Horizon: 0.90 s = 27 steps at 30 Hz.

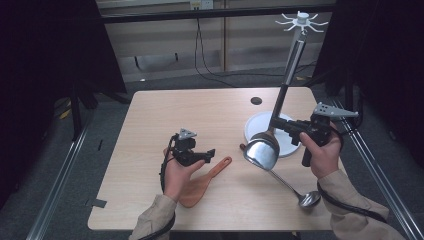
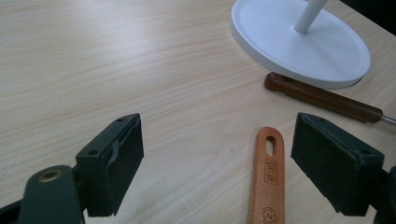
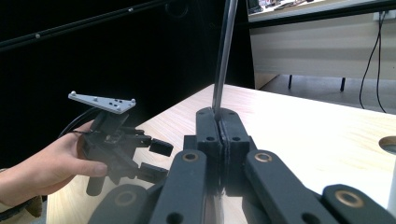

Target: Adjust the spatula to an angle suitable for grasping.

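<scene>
My right gripper [image 1: 276, 123] is shut on the thin shaft of a big steel spoon [image 1: 261, 152]. Its shiny bowl hangs below the jaws and its handle [image 1: 295, 55] rises towards the hooks of the white rack [image 1: 302, 20]. In the right gripper view the shaft [image 3: 223, 56] stands straight up out of the closed gripper [image 3: 219, 126]. My left gripper [image 1: 210, 154] rests low over the table, open. An orange spatula [image 1: 205, 182] lies by it, and its handle [image 2: 270, 177] lies between the wide jaws of the left gripper [image 2: 219, 140], touching neither pad.
The rack's round white base [image 2: 280, 46] stands right of centre. A steel ladle [image 1: 309, 199] with a brown handle [image 2: 322, 98] lies in front of it. A small dark hole [image 1: 256, 100] marks the far tabletop. The left gripper [image 3: 159, 161] also appears in the right gripper view.
</scene>
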Tool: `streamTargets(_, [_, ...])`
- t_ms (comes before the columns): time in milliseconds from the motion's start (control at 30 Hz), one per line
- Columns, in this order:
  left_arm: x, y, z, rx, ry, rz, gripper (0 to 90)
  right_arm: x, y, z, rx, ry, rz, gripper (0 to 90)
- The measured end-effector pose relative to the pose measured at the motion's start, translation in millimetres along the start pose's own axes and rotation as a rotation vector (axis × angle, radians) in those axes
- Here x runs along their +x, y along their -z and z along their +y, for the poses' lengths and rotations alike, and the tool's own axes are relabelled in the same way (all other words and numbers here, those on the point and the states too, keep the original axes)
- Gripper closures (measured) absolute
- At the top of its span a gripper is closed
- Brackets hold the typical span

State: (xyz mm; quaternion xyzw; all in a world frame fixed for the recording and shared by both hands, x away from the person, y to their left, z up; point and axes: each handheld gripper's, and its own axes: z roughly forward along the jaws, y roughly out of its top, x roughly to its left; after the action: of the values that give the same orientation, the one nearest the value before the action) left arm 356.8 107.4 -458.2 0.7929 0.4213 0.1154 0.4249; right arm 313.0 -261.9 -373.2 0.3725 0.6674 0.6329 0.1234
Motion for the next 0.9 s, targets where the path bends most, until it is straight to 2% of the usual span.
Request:
streamTargets(167, [0.4, 1.0, 0.1, -0.009, 0.009, 0.002, 16.7, -6.4, -1.6, -2.6, 0.000, -0.008, -0.012, 88.4])
streamTargets(433, [1.0, 0.9, -0.9, -0.008, 0.008, 0.006, 16.7, -13.4, -6.1, -4.0, 0.001, 0.013, -0.037, 87.9])
streamTargets(500, [2.3, 1.6, -1.0, 0.001, -0.004, 0.007, 16.7, -16.0, -6.7, -4.5, 0.005, 0.017, -0.042, 87.5])
streamTargets(567, [2.5, 1.6, -1.7, -0.005, 0.008, 0.008, 16.7, -19.0, -7.1, -5.6, 0.003, 0.017, -0.047, 87.0])
streamTargets(900, [2.6, 2.4, -1.6, -0.005, 0.001, 0.007, 16.7, -29.4, -7.1, -6.7, -0.007, 0.026, -0.084, 85.6])
